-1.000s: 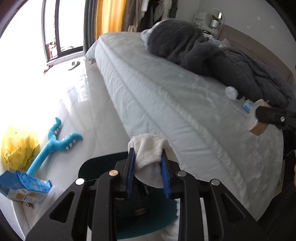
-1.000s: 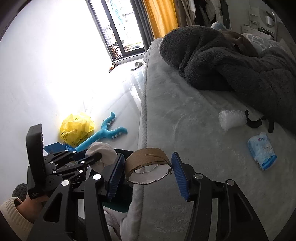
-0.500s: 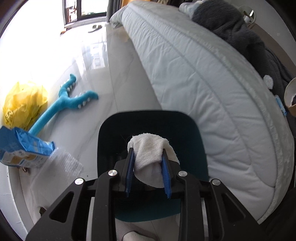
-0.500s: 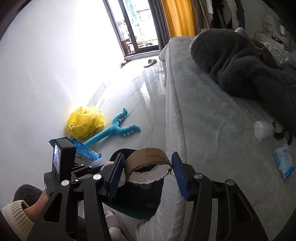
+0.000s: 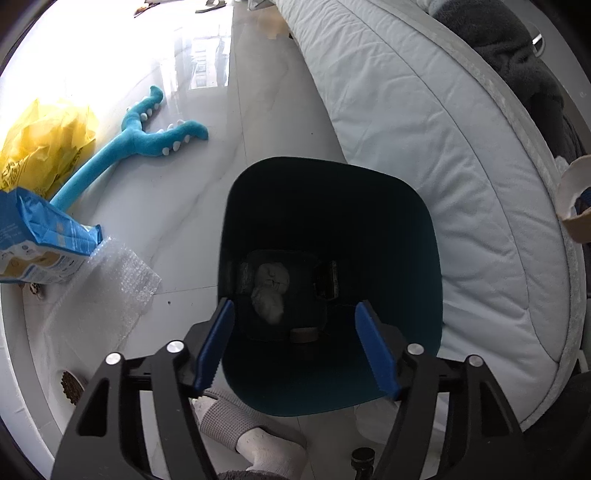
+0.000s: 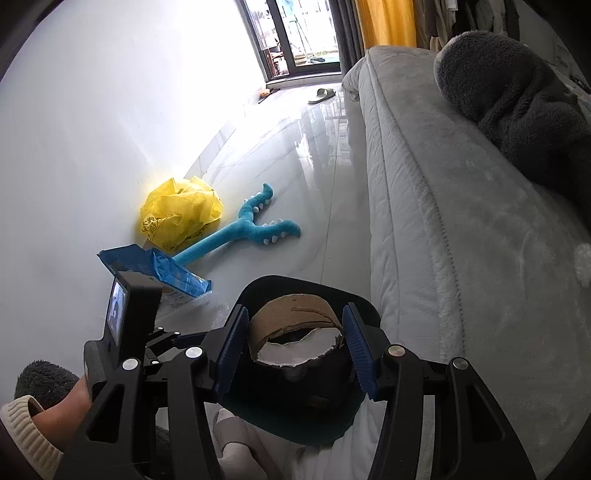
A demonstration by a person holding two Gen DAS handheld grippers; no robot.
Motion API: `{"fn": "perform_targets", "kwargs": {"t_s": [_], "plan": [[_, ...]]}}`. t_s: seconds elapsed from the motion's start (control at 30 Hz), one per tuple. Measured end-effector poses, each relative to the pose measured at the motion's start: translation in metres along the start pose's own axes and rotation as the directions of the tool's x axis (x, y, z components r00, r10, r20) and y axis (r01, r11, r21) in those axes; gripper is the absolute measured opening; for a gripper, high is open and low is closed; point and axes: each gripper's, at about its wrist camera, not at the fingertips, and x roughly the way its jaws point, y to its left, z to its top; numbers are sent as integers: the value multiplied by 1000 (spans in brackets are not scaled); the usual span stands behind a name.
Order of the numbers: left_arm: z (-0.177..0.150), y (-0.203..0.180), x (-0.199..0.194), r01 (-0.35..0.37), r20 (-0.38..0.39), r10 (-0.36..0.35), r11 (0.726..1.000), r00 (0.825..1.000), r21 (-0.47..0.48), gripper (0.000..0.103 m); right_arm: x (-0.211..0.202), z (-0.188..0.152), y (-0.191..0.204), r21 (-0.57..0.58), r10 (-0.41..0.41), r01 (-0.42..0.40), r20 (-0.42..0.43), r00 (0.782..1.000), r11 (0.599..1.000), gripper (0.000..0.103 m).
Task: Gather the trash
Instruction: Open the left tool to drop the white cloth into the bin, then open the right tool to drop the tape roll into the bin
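Left wrist view: we look down into the dark teal plastic trash bin [image 5: 413, 236] standing on the pale glossy tiled floor [image 5: 258, 92], just beside the white quilted mattress [image 5: 424, 122]. Our left claw [image 5: 295, 347] hangs over the bin's mouth with its blue pads [image 5: 216, 343] wide apart and nothing between them. At the bottom of the bin lies a crumpled white wad of cloth or tissue [image 5: 269, 291]; beside it sit dark items too dim to name. On the floor to the left lie a sheet of clear bubble wrap [image 5: 107, 295], a blue and white printed carton [image 5: 40, 243], a yellow crumpled plastic bag [image 5: 40, 147] and a teal plush toy with forked, white-toothed arms [image 5: 144, 140].

Right wrist view: our right claw [image 6: 295, 349] is clamped on a brown cardboard tape-roll core [image 6: 291, 325], a short wide ring, upright on its side, with a torn white paper lining across its lower edge. The ring is held above the bin's opening, over the near rim [image 6: 295, 428]. A dark grey fleece blanket [image 6: 517, 103] lies heaped on the mattress [image 6: 461, 258]. A sandal [image 6: 321, 96] rests on the floor near the far window [image 6: 295, 33]
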Motion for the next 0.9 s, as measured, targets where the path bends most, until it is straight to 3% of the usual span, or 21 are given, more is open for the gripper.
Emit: {"fn": "perform_targets", "kwargs": {"t_s": [0.63,0.9], "plan": [[-3,45,-40,-26,104,31,998,994,-51,79,94,-25,9,39,-2,11,-224,975,999,54],[2,46,-84,-8,260,16,999,965,-34,78,119,-35,12,36,-28,40,-283,959,999,56]]}}
